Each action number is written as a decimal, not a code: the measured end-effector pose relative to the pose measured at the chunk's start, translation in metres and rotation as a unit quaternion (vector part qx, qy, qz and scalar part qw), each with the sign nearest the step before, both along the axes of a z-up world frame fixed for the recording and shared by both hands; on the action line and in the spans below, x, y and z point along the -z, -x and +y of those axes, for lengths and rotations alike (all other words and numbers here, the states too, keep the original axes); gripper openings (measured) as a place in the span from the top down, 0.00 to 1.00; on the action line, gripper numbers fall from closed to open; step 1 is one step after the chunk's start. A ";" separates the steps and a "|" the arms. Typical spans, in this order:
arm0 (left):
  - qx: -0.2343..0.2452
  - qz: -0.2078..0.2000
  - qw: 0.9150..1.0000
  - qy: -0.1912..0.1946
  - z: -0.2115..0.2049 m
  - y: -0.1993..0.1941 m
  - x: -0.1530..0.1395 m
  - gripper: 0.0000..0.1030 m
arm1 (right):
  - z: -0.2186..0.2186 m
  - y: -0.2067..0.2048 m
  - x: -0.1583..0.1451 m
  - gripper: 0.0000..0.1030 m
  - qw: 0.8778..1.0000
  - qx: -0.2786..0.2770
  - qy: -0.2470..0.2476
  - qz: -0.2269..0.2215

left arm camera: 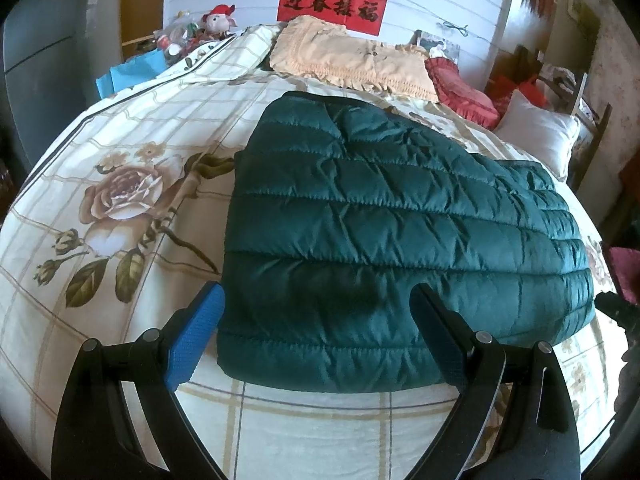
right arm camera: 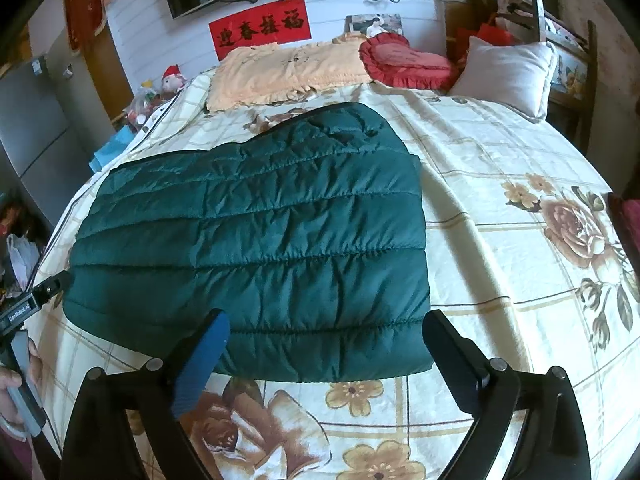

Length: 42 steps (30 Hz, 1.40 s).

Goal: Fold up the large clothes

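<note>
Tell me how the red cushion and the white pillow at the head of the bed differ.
The red cushion is heart-shaped with a ruffled edge; the white pillow is rectangular and plain. The red cushion lies flat on the bedspread, while the white pillow leans propped up at the bed's corner. Both sit at the head end, beyond the green jacket.

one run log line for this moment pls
stage: jacket lies folded on bed | left claw: open, empty | right claw: open, empty

Dark green quilted jacket, puffy with horizontal stitch lines, lies folded into a rough rectangle, flat on the floral bedspread, mid-bed, surface wrinkled.
</note>
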<state>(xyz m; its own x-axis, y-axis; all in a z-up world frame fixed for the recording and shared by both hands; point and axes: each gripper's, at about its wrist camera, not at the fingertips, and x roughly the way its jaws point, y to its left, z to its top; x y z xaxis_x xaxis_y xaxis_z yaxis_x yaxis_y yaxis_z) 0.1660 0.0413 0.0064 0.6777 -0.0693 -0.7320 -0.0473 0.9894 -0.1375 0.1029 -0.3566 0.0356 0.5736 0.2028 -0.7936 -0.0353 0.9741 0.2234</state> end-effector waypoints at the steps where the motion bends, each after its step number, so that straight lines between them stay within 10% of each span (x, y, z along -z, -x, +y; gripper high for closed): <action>1: -0.001 0.001 1.000 0.000 0.001 -0.001 0.001 0.09 | -0.002 -0.001 0.001 0.06 1.000 0.002 -0.002 0.000; 9: 0.001 0.013 0.999 0.032 0.012 -0.010 0.013 0.09 | -0.023 -0.013 0.012 0.01 1.000 0.027 -0.008 0.006; 22: 0.014 0.060 0.980 0.191 0.049 -0.036 0.045 0.05 | -0.050 -0.054 0.048 0.00 0.994 0.018 -0.100 0.030; 38: -0.009 0.068 0.977 0.203 0.042 -0.048 0.050 0.00 | -0.028 -0.096 0.064 0.00 0.983 -0.019 -0.176 0.046; 42: -0.002 0.054 0.977 0.209 0.041 -0.040 0.045 0.18 | -0.024 -0.085 0.047 0.28 0.987 -0.021 -0.159 0.024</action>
